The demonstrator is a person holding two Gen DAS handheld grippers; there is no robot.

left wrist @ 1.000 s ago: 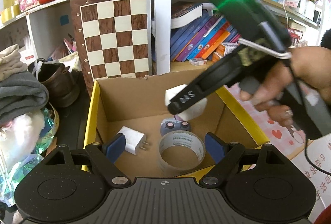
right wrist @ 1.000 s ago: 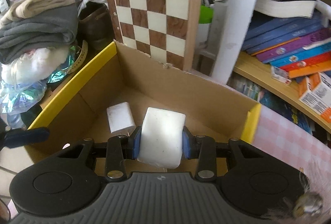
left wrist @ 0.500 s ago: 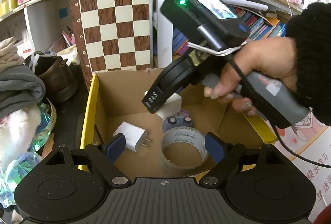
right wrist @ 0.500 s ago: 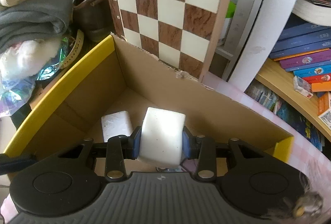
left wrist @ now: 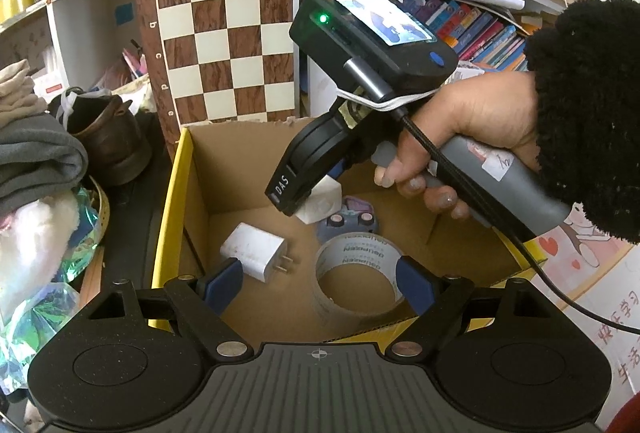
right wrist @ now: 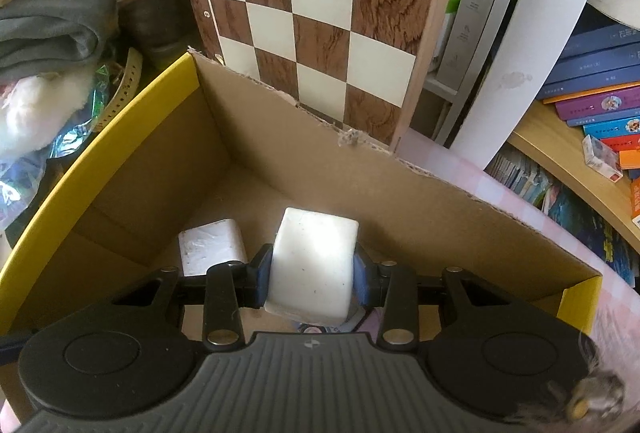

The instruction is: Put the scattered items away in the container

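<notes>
A cardboard box with yellow rims (left wrist: 172,209) (right wrist: 92,153) stands open before me. Inside lie a white charger plug (left wrist: 254,247) (right wrist: 210,245), a roll of clear tape (left wrist: 356,273) and a small purple toy (left wrist: 352,219). My right gripper (right wrist: 314,275) is shut on a white block (right wrist: 314,261) (left wrist: 322,201) and holds it low inside the box, over the purple toy. My left gripper (left wrist: 318,283) is open and empty at the box's near edge, above the tape roll.
A chessboard (left wrist: 224,45) leans upright behind the box. Folded clothes (left wrist: 36,157) and a brown shoe (left wrist: 108,137) lie to the left. Bookshelves (left wrist: 476,29) stand behind and right. A pink patterned cloth (left wrist: 580,257) covers the surface to the right.
My right gripper has moved left and down into the box with the white block in it. The left gripper has stayed nearly still.
</notes>
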